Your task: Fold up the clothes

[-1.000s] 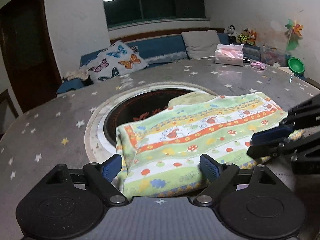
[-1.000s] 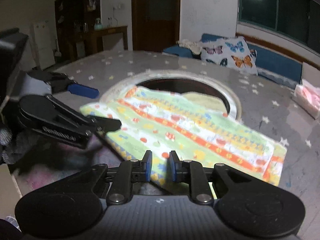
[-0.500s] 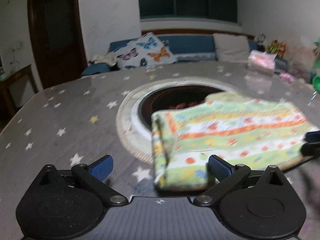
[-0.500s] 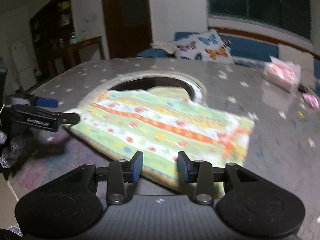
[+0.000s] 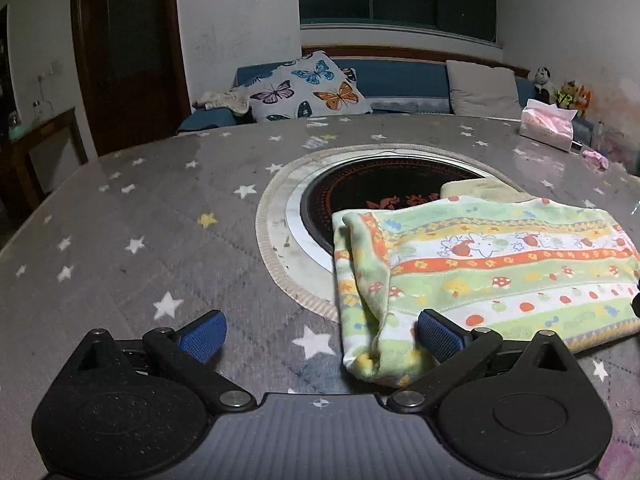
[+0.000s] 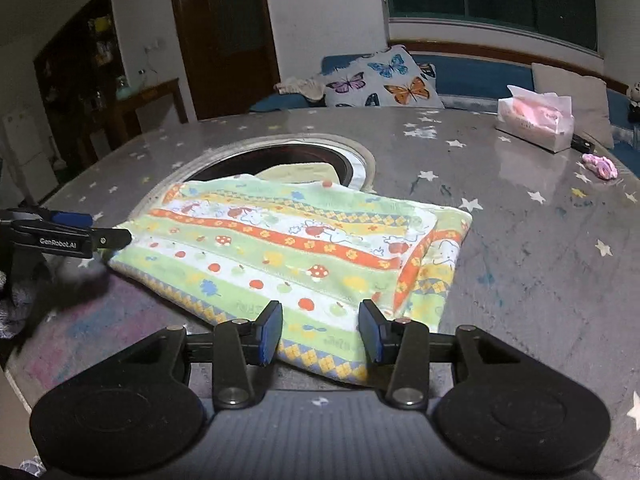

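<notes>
A folded green, yellow and orange striped cloth point(image 5: 480, 268) with mushroom and apple prints lies flat on the grey star-patterned table point(image 5: 132, 240), partly over a round dark inset point(image 5: 372, 192). My left gripper point(image 5: 320, 334) is open and empty; its right fingertip rests by the cloth's near left corner. The cloth point(image 6: 296, 252) also shows in the right wrist view. My right gripper point(image 6: 320, 330) is open and empty, its fingers over the cloth's near edge. The left gripper point(image 6: 80, 230) shows at the cloth's left end there.
A pink tissue pack point(image 6: 536, 120) and a small pink item point(image 6: 600, 164) sit at the table's far right. A blue sofa with a butterfly cushion point(image 5: 312, 88) stands behind the table. A wooden side table point(image 6: 148, 104) and dark door stand at left.
My right gripper opened, letting go of the cloth's near edge, and shifted right along it. My left gripper drew back and left, so the cloth now lies to its right.
</notes>
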The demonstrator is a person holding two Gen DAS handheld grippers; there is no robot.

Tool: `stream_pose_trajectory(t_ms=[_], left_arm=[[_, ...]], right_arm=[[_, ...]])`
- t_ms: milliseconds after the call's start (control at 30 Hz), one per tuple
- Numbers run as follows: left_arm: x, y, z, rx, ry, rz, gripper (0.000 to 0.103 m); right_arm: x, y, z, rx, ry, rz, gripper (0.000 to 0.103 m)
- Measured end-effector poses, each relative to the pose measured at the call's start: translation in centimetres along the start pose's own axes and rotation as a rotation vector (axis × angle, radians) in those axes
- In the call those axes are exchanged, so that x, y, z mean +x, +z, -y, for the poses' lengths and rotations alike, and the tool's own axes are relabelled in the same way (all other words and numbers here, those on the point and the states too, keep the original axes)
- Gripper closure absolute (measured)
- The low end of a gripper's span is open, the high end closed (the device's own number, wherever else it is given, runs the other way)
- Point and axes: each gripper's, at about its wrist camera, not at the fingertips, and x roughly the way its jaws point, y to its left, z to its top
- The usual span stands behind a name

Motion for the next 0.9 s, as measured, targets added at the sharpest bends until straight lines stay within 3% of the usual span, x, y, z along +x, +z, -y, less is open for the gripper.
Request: stream_pose_trajectory(t_ms=[300, 467, 700, 900], left_arm=[[1.3, 1.6, 0.1, 0.021, 0.014, 0.002, 0.000], [3.3, 1.3, 0.1, 0.053, 0.041, -0.054, 0.000], [4.0, 3.8, 0.1, 0.040, 0.022, -0.026, 0.000], [7.0, 5.7, 0.9, 0.070, 0.027, -0.034, 0.000]], right_arm=[[0.9, 2.9, 1.2, -0.007, -0.002, 0.021, 0.060], [3.0, 3.2, 2.8, 0.030, -0.031, -0.027, 0.060], [3.6, 5.5, 2.4, 0.008, 0.007, -0.021, 0.060], [6.7, 7.9, 1.2, -0.009, 0.063, -0.030, 0.060]])
